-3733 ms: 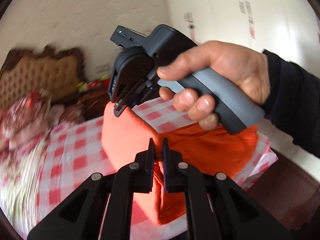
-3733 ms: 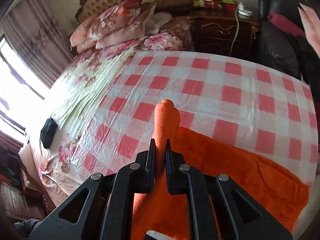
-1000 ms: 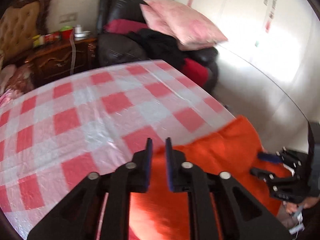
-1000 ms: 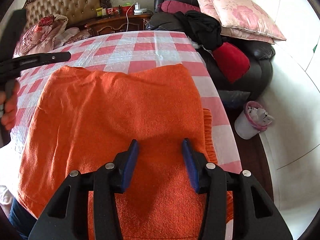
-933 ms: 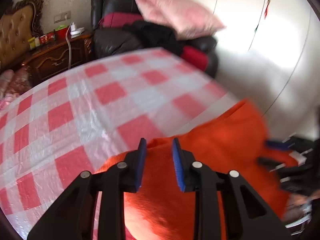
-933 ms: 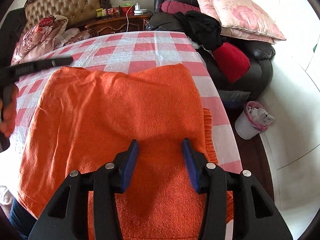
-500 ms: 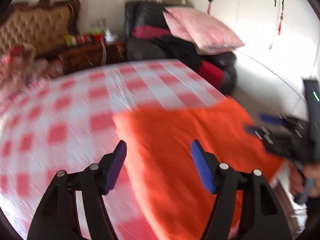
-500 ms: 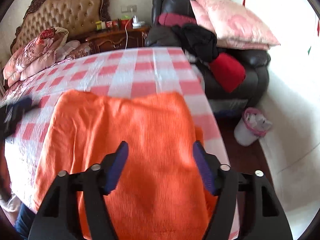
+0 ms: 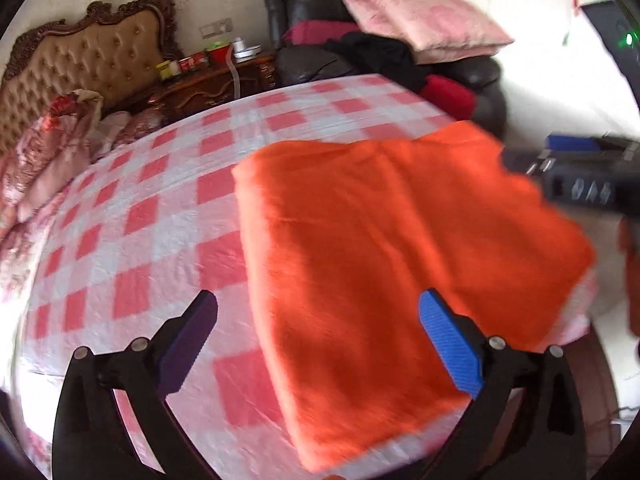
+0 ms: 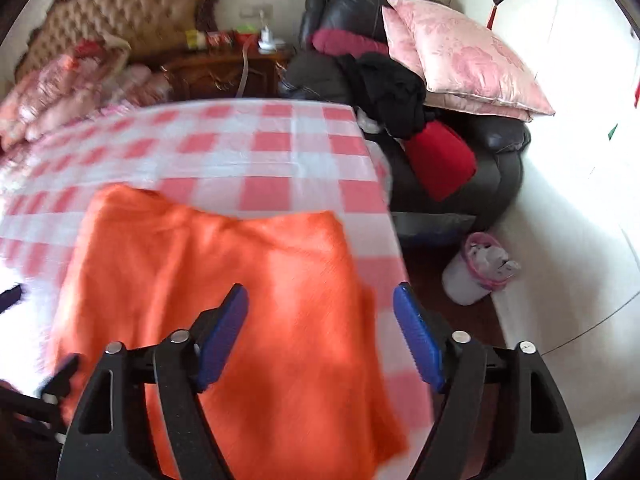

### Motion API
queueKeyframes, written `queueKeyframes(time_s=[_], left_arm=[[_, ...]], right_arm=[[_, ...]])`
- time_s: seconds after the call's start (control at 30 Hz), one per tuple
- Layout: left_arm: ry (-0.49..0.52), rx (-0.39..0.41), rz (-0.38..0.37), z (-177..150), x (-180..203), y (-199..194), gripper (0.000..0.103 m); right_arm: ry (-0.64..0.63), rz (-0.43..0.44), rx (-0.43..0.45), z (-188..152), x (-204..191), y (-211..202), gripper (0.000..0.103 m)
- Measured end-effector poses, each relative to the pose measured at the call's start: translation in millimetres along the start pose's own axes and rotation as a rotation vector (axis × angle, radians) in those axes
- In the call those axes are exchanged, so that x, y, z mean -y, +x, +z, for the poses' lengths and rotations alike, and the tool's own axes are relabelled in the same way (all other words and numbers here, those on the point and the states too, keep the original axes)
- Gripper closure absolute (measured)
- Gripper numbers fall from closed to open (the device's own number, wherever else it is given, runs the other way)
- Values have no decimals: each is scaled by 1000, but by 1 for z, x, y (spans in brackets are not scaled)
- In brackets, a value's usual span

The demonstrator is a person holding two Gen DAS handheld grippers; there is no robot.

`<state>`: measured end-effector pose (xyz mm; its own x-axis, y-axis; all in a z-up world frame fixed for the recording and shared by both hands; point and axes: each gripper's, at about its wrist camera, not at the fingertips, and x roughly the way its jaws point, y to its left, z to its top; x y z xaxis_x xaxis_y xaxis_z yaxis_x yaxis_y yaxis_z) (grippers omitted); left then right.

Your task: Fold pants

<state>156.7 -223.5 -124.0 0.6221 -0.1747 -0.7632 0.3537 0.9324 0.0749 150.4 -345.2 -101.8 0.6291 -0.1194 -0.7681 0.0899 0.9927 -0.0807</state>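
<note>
The orange pants (image 9: 384,248) lie folded flat in a rectangle on the red-and-white checked bed cover (image 9: 132,216), near the bed's foot corner. They also show in the right wrist view (image 10: 224,288). My left gripper (image 9: 318,312) is open and empty, held above the pants' near left edge. My right gripper (image 10: 320,312) is open and empty above the pants' right side. The right gripper's body shows at the right edge of the left wrist view (image 9: 580,176).
A tufted headboard (image 9: 84,64) and floral pillows (image 9: 44,148) are at the bed's head. A wooden nightstand (image 10: 224,68) with small items stands behind. A black sofa (image 10: 452,148) holds pink pillows and clothes. A small bin (image 10: 476,268) stands on the floor by the bed corner.
Both grippers have let go of the pants, opened wide and pulled back upward. The pants now lie flat and folded on the bed.
</note>
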Motion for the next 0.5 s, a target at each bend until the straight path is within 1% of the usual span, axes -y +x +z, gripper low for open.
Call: queueKeyframes(time_s=[0.03,0.07,0.1,0.2,0.23,0.27,0.3,0.33,0.37,0.43,0.5], left_arm=[[-5,-12,-60,-6,4,-3,2],[-16,-48,-111,-12,6,-3,2],[-23,-77,-133,-16,7,2,2],[-73,-138,-72,-29,1,18,2],[-103,-160,-68,-34,-5,23,1],[-142,-160,-87,-38,-12,24,1],[-167,-155,-89,-41,-16,22,1],[-166,-149,-81,-42,-16,19,1],[-138,-139,-73,-43,-14,17,1],[-38,-107,-52,-47,-3,8,2],[-20,-68,-51,-48,-3,-5,2]], right_arm=[[-10,9,-5,-10,-4,-9,28],[-20,-2,-13,-20,-8,-13,28],[-26,-18,-24,-29,-11,-15,27],[-37,-49,-76,-52,-15,-7,27],[-31,-72,-106,-60,-13,0,27],[-27,-79,-114,-65,-12,3,27],[-19,-69,-113,-70,-10,5,24],[-15,-69,-110,-74,-9,6,21],[-15,-77,-103,-77,-9,5,20],[-16,-82,-93,-81,-8,5,19],[-6,-92,-89,-82,-8,1,19]])
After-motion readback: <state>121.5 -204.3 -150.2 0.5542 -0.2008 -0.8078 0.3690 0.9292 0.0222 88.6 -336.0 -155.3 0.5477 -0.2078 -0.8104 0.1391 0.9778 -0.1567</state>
